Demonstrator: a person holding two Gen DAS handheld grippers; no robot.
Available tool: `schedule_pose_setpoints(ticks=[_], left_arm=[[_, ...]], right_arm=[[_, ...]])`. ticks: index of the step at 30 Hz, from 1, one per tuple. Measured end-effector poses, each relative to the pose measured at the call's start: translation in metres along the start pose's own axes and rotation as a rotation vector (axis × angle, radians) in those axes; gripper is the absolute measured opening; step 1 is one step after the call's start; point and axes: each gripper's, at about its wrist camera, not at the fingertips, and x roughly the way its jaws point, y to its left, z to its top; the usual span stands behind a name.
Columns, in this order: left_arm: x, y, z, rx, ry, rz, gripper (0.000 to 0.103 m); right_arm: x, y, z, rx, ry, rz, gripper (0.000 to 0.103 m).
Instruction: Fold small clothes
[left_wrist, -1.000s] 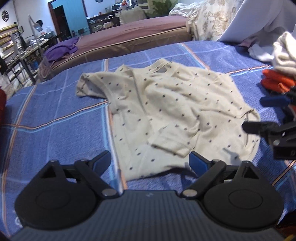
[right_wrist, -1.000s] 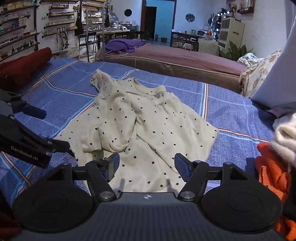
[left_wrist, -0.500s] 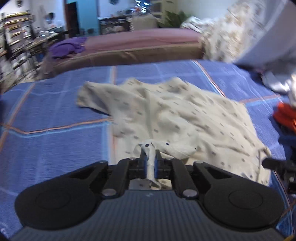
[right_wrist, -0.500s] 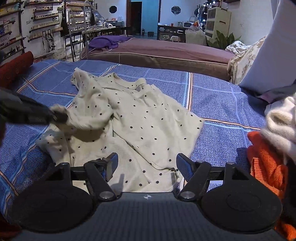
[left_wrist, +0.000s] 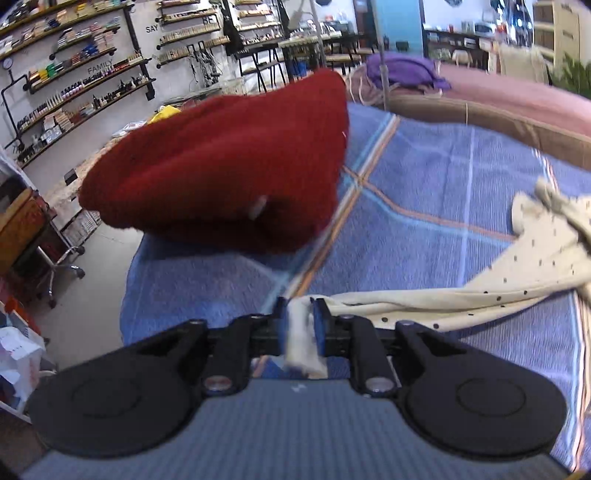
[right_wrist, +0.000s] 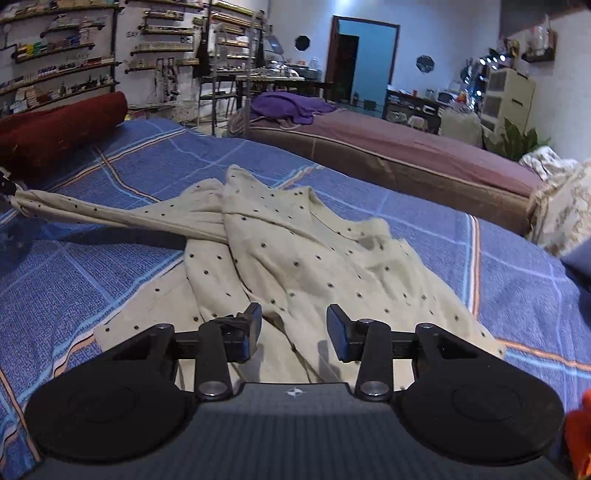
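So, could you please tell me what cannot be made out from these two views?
- Left wrist view: most of the dotted shirt is cut off by the right edge.
- Left wrist view: the bed edge near the red bolster is motion-blurred.
- Right wrist view: the left gripper holding the sleeve is cut off at the left edge.
- Both views: shelf items are too small to identify.

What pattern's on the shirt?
Cream shirt with small dark dots; clearest in the right wrist view.

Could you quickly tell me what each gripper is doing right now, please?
Left gripper: jaws opening, still pinching the dotted shirt.
Right gripper: jaws closing over the shirt, not yet gripping.
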Motion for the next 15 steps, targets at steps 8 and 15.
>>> schedule_pose_setpoints(ticks=[8,15], left_arm=[[-0.050,-0.109,-0.024,0.256,-0.036,-0.465,0.070],[-0.059,-0.205,-0.048,0.562,-0.029,-0.582,0.082]], right_arm=[[0.044,0.026,-0.003,-0.166,0.135,-0.062,0.017],[-0.002,-0.009,-0.003,-0.068,-0.002,-0.210,0.000]])
